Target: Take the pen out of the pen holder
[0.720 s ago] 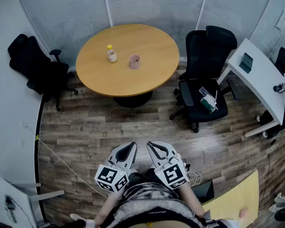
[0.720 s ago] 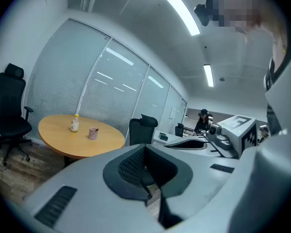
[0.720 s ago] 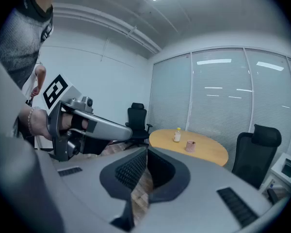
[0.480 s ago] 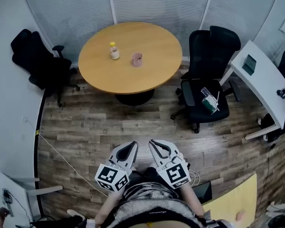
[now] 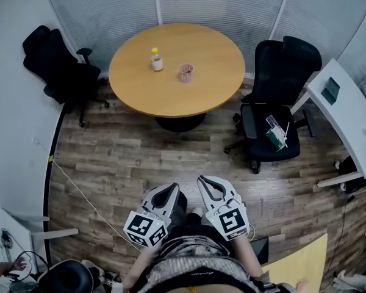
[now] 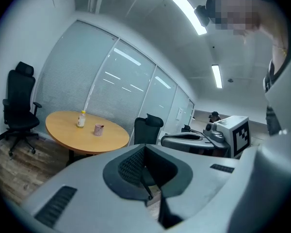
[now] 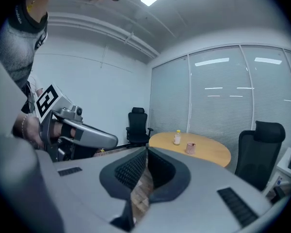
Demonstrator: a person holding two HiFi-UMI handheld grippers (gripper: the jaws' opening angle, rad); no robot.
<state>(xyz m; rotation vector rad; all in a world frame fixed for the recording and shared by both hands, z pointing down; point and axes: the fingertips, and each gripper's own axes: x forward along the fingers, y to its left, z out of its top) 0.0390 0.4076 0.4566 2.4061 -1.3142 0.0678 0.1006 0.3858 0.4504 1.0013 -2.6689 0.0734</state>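
The left hand-held gripper (image 5: 169, 190) and right hand-held gripper (image 5: 204, 182) are held pressed together, empty, well apart from the holder (image 5: 185, 72) set on the tabletop (image 5: 195, 99)

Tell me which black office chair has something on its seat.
The chair right of the round table: a green-and-white item lies on its seat. The left chair shows nothing light.

Matt plastic left gripper (image 5: 171, 188), smooth wood table (image 5: 198, 96)
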